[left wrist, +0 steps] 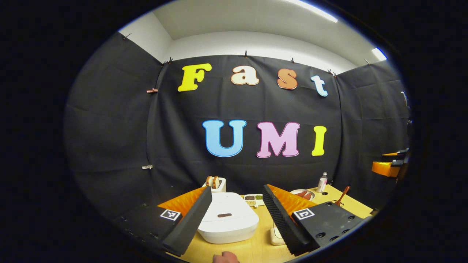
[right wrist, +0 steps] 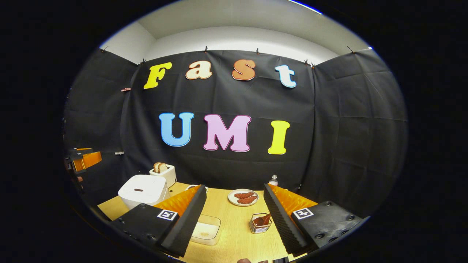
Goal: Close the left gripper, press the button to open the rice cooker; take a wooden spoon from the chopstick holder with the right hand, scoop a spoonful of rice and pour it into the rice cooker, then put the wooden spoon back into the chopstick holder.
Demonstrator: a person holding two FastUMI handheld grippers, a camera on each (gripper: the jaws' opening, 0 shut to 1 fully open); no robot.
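Note:
The white rice cooker (left wrist: 228, 219) stands closed on the wooden table, just ahead of my left gripper (left wrist: 237, 190), whose fingers are spread wide and hold nothing. A dark oval button (left wrist: 224, 215) marks its lid. The cooker (right wrist: 143, 190) appears far left in the right gripper view. My right gripper (right wrist: 234, 188) is open too, hovering above the table. Below it, between the fingers, sit a wire chopstick holder (right wrist: 260, 223) with the wooden spoon (right wrist: 264, 219) in it, and a clear container of rice (right wrist: 205, 228). The spoon (left wrist: 343, 196) also sticks up at the table's right end.
A toaster (right wrist: 162, 171) with bread stands behind the cooker. A plate of red meat (right wrist: 243, 197) and a small bottle (right wrist: 273, 180) sit near the back wall. A dish of beans (left wrist: 253, 199) lies beside the cooker. A hand (left wrist: 225, 257) shows at the bottom edge.

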